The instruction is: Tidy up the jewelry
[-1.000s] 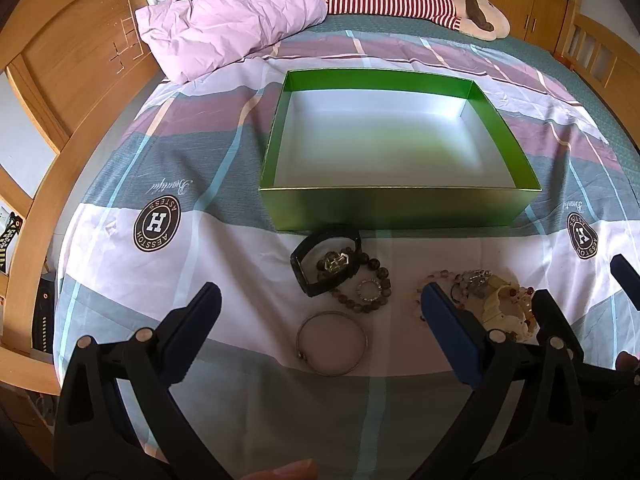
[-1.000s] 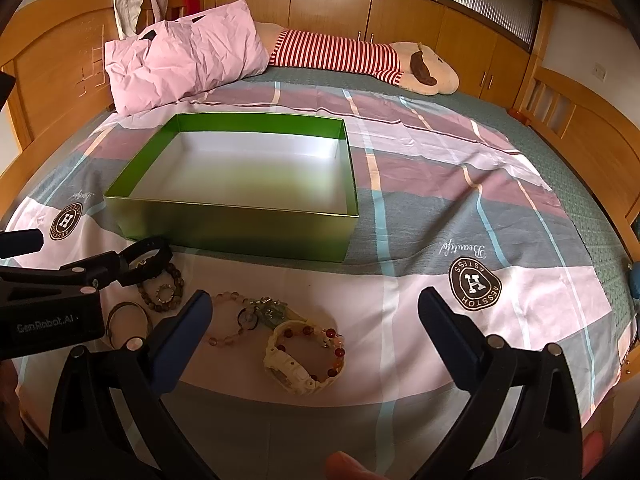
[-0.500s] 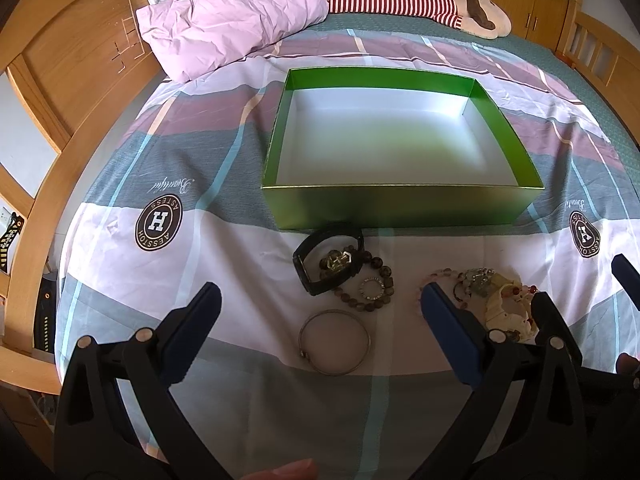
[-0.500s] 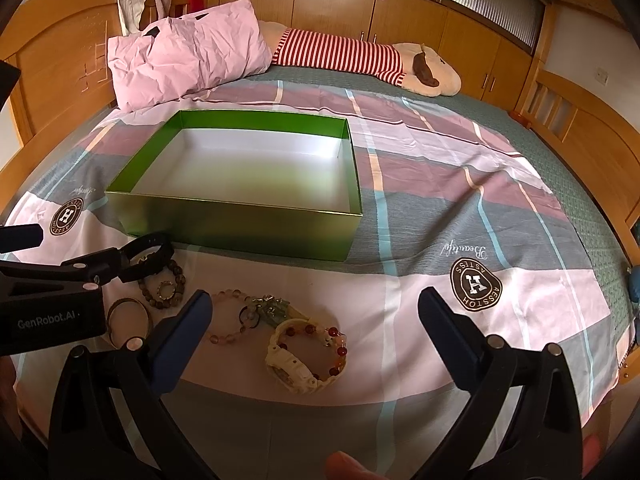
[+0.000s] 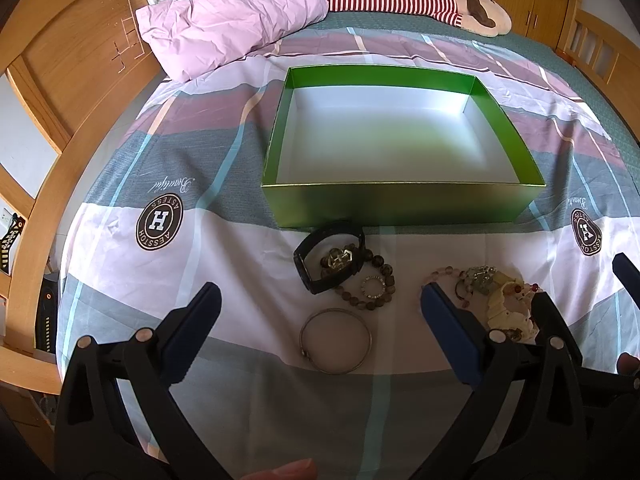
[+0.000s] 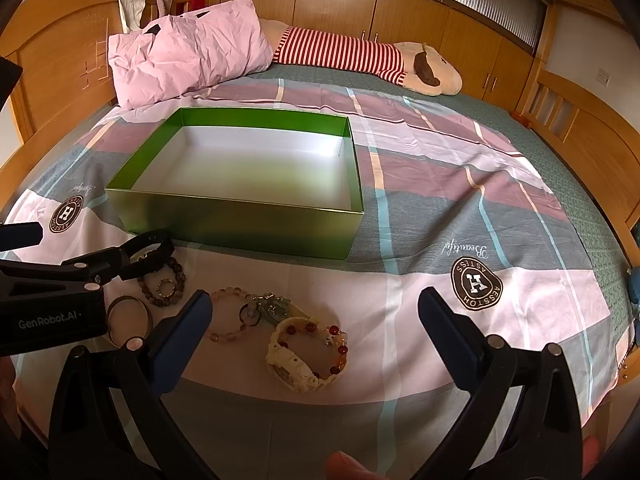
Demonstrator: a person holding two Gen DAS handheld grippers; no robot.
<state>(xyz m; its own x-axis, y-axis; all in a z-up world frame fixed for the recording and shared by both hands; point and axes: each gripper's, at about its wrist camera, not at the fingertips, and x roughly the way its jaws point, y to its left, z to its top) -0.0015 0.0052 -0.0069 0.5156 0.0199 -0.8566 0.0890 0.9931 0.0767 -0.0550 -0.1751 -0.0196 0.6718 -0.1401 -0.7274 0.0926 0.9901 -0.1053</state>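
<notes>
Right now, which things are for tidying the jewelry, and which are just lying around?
For the job: green box, black watch, silver bangle, brown bead bracelet, pink bead bracelet, cream watch.
Lying about: pink pillow, striped plush toy.

Each hand-held gripper, left (image 5: 318, 306) and right (image 6: 314, 312), has black arms, blue pads (image 5: 448, 330), silver rivets; white "GenRobot.AI" lettering marks the left one's body.

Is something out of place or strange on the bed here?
Nothing is damaged or spilled. The jewelry is simply not sorted yet: the green box is empty, and the black watch, bead bracelet, bangle and cream watch lie in loose, partly overlapping heaps in front of it.
</notes>
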